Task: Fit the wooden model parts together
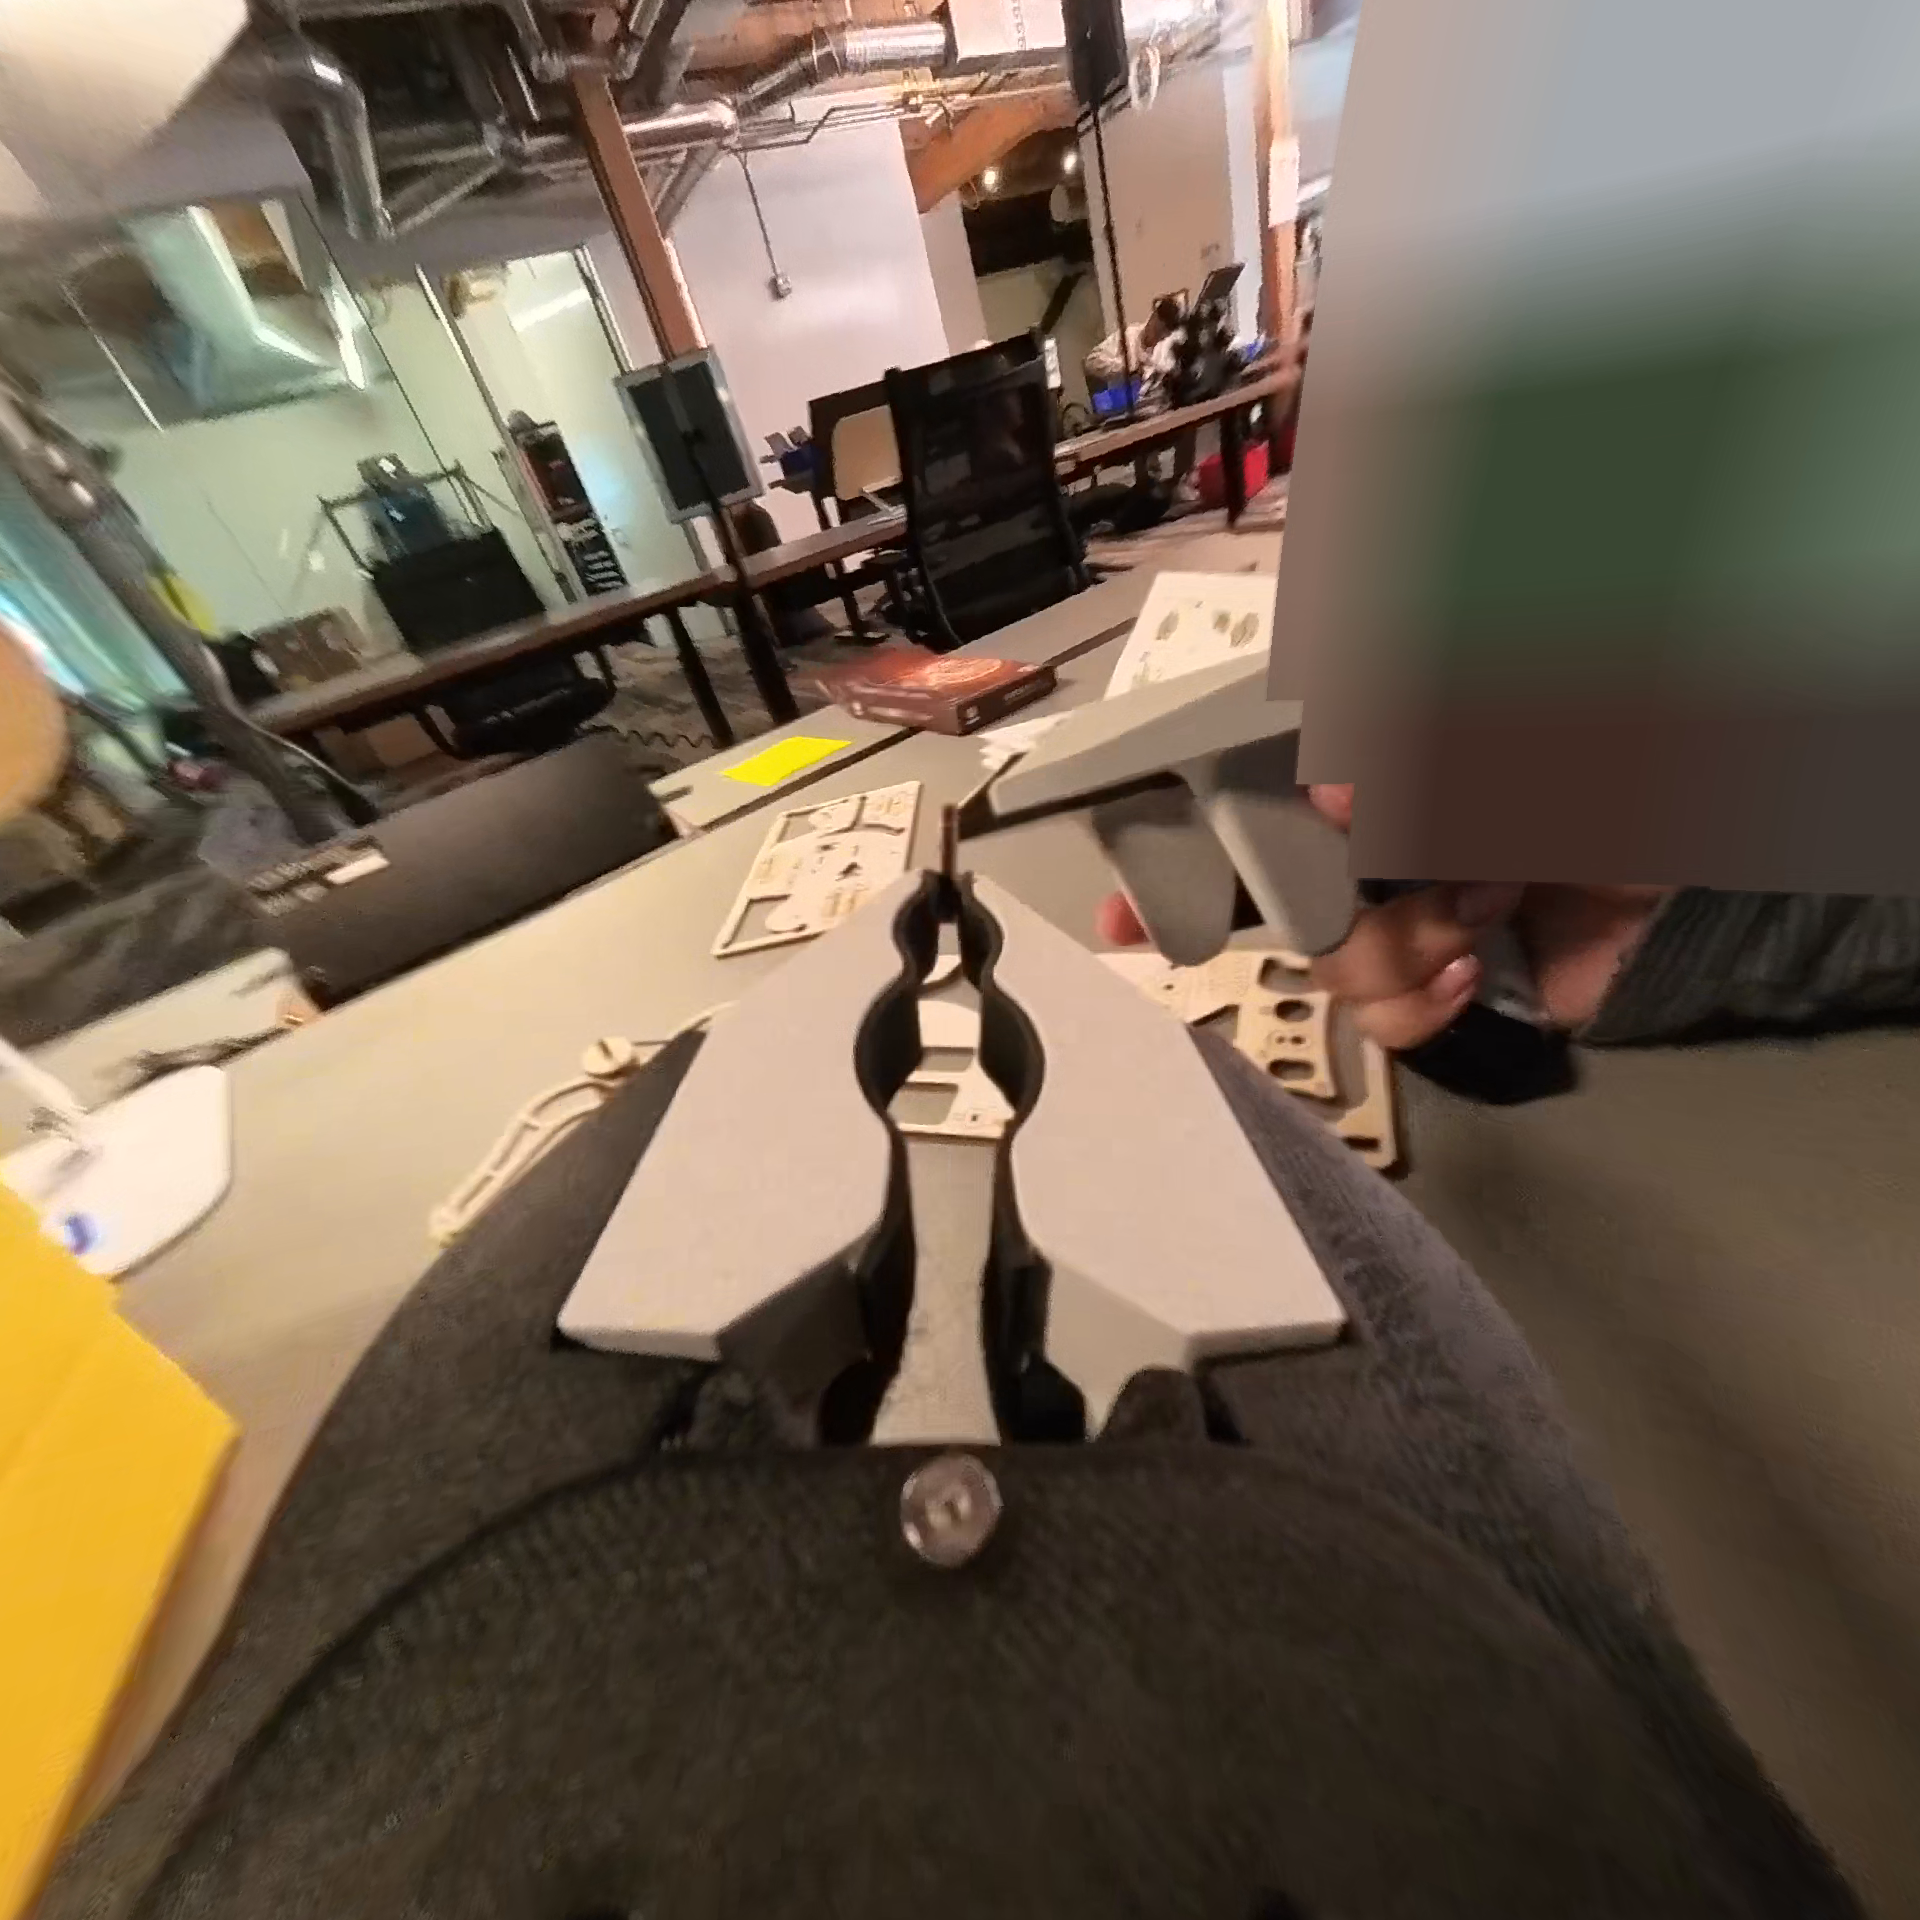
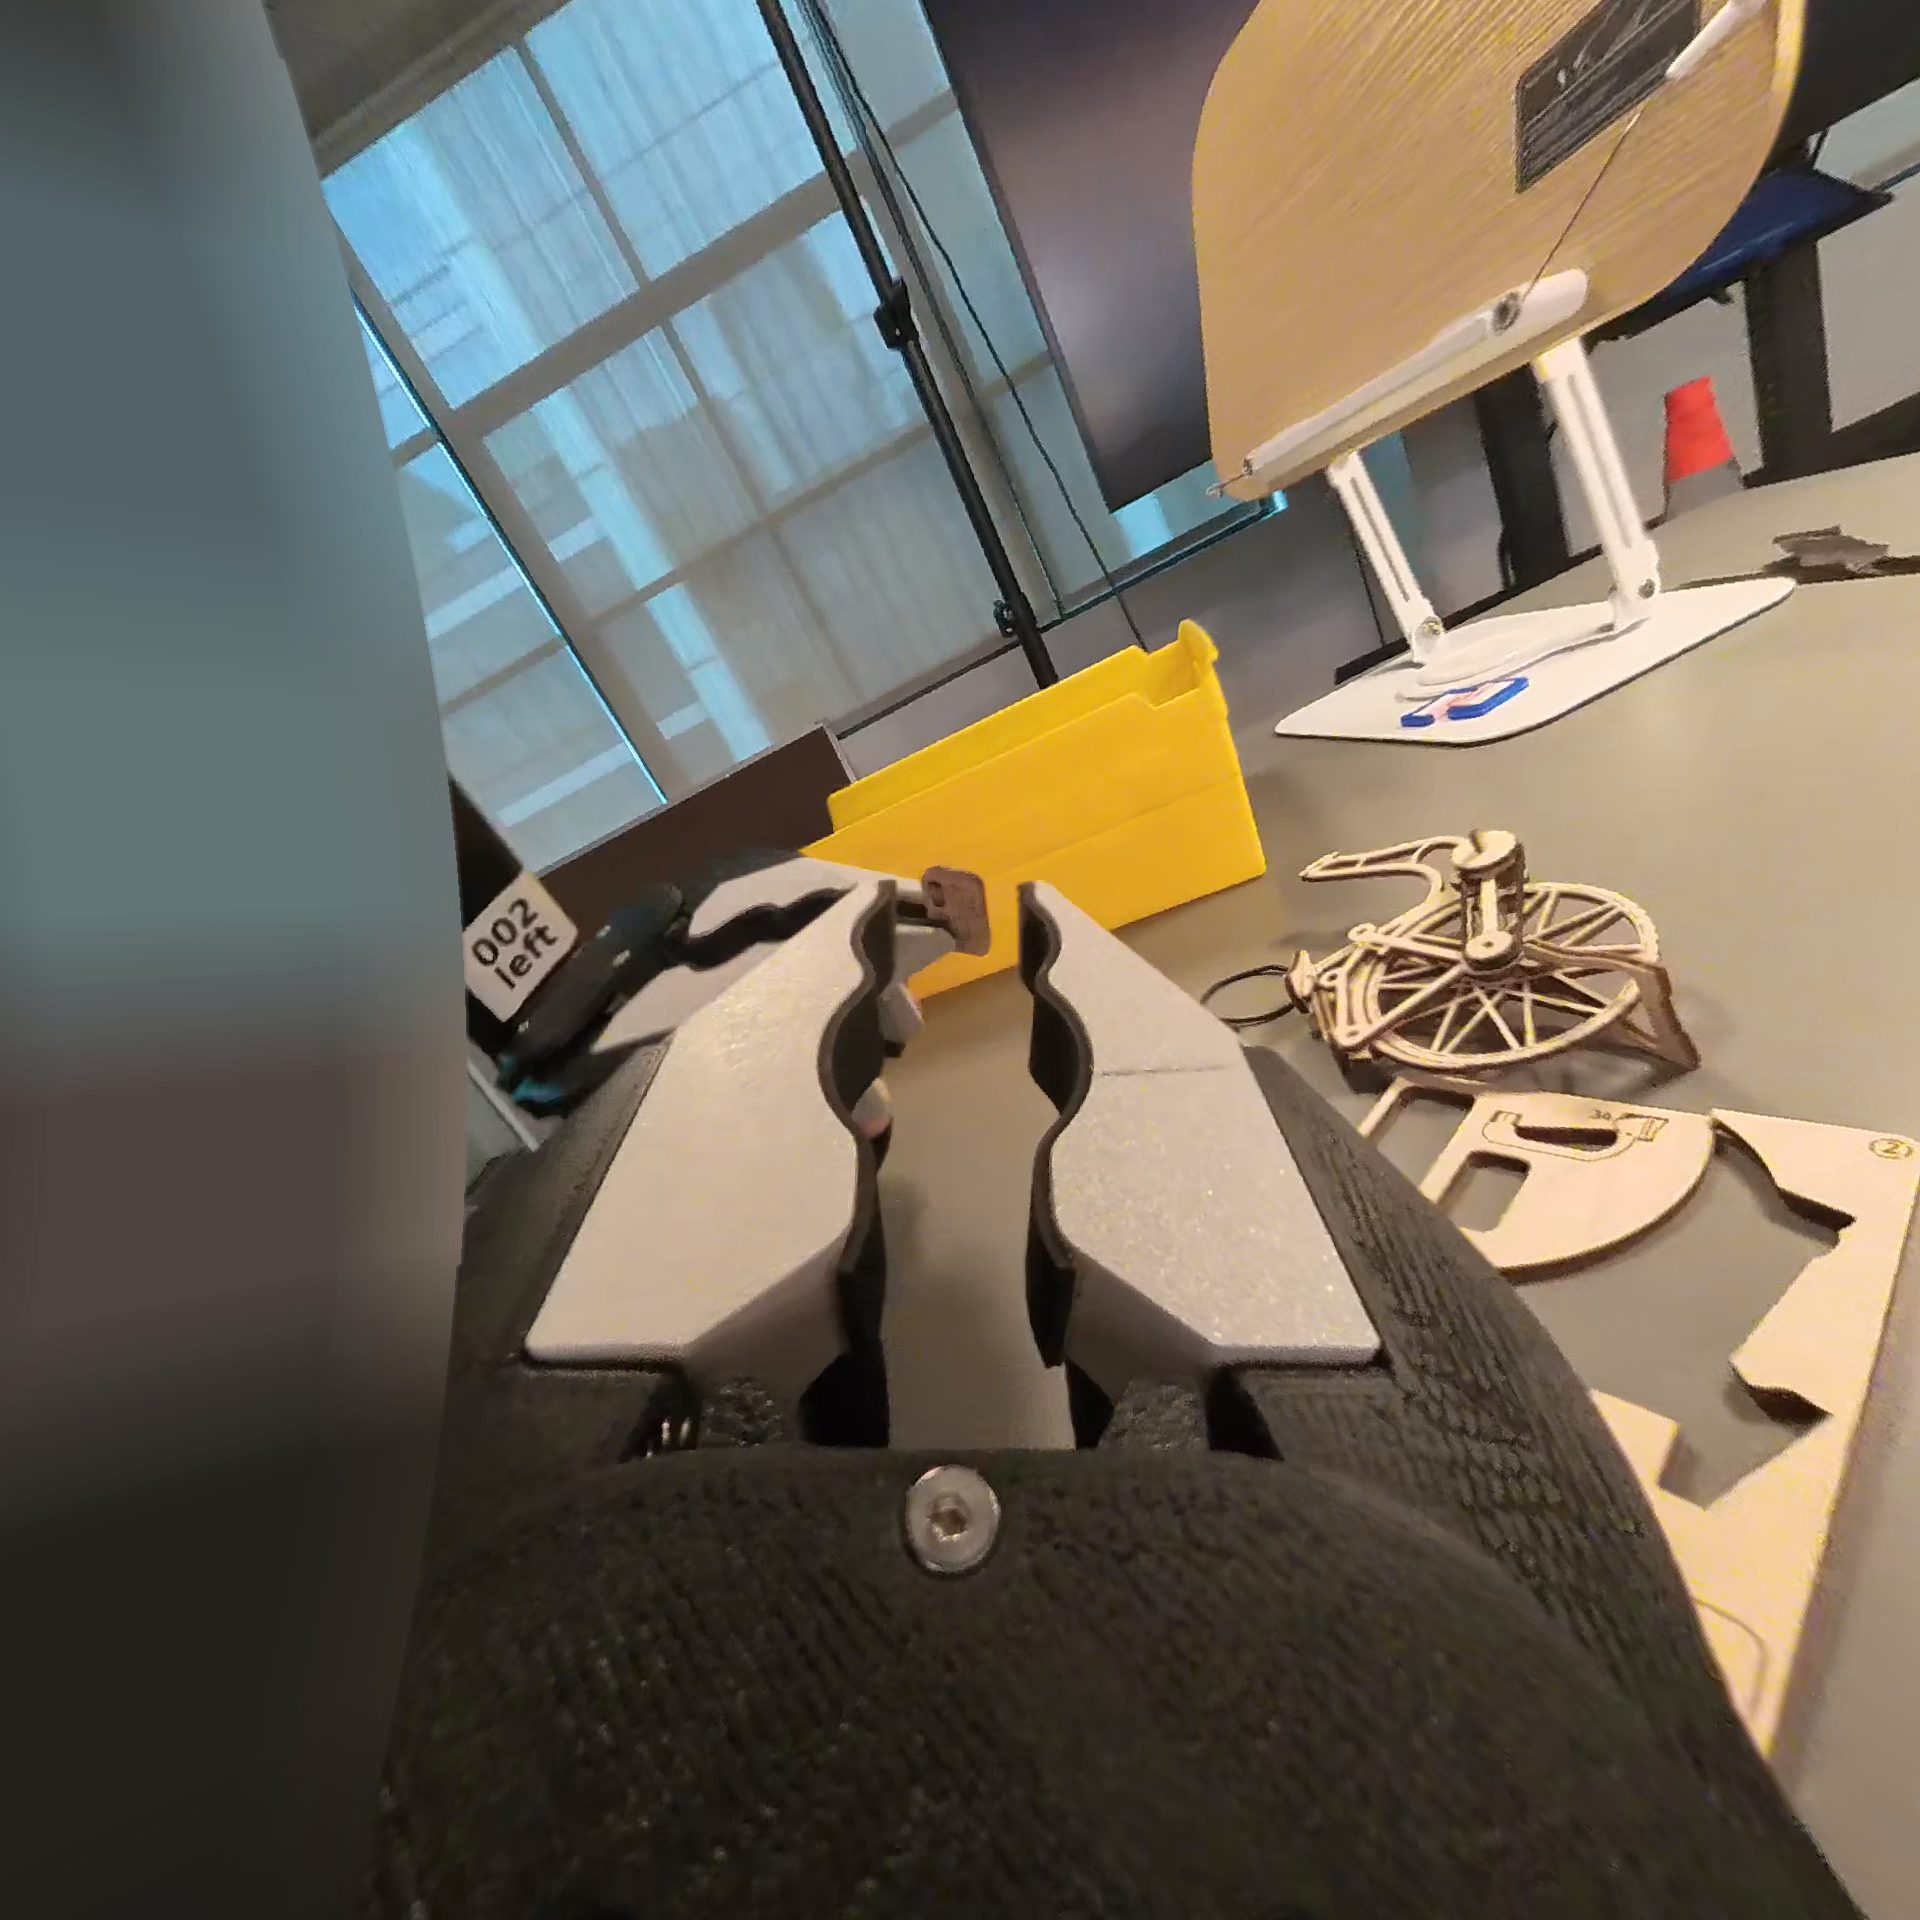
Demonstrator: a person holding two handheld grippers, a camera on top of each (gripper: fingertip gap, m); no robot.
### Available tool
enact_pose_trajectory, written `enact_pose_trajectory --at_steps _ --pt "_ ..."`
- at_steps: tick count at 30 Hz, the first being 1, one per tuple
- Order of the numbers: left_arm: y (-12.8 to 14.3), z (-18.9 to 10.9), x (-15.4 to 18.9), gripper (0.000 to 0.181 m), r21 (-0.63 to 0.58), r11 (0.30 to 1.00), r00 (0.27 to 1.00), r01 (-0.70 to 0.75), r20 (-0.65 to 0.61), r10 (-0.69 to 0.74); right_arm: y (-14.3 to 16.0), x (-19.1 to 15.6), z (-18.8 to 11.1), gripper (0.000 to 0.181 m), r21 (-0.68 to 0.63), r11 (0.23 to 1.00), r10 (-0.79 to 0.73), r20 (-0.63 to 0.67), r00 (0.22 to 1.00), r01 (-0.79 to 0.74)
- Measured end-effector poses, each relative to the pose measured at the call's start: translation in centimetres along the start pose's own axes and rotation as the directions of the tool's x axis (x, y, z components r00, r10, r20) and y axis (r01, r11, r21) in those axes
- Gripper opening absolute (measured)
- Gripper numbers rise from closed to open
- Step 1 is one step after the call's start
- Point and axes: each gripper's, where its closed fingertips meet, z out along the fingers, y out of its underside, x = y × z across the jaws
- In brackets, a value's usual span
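Note:
My left gripper [image 1: 950,885] is shut on a small dark flat wooden piece [image 1: 948,840] that sticks up from its tips. My right gripper [image 2: 956,896] is open, its jaws a finger-width apart. In the right wrist view the piece [image 2: 961,916] sits just beyond and between the right jaw tips, held by the left gripper [image 2: 774,906], which comes in from the left. In the left wrist view the right gripper [image 1: 1000,795] hovers close to the right of the piece. A partly built wooden wheel model [image 2: 1486,982] stands on the grey table [image 2: 1455,831].
Cut-out plywood sheets lie on the table [image 2: 1558,1195] [image 1: 831,868] [image 1: 1283,1029]. A yellow bin [image 2: 1049,805] stands behind the grippers. A white stand [image 2: 1538,665] holds a tilted wooden board [image 2: 1403,208]. A red-brown box [image 1: 935,681], a yellow note [image 1: 784,758] and an instruction sheet [image 1: 1195,634] lie farther off. My left and right fingertips are right by each other.

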Motion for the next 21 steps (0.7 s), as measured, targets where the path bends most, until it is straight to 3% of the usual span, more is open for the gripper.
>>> enact_pose_trajectory --at_steps 4,7,17,21 --pt "-0.5 -0.3 -0.3 0.002 0.047 0.954 0.948 0.296 -0.141 -0.287 -0.2 0.7 -0.3 0.021 -0.027 0.997 -0.068 -0.041 0.997 0.067" --pt "-0.3 -0.3 -0.3 0.002 0.034 0.917 0.902 0.397 -0.198 -0.383 -0.1 0.8 -0.2 0.021 -0.053 0.992 -0.120 -0.069 0.990 0.116" --pt "0.1 0.1 0.6 0.002 -0.002 0.945 0.927 0.326 -0.197 -0.320 0.4 1.1 -0.1 0.023 -0.097 0.975 -0.210 -0.137 0.968 0.198" --pt "0.3 0.0 0.7 0.002 -0.011 0.997 0.992 0.071 -0.102 -0.072 0.7 1.1 -0.1 0.021 -0.096 0.986 -0.148 -0.118 0.982 0.137"
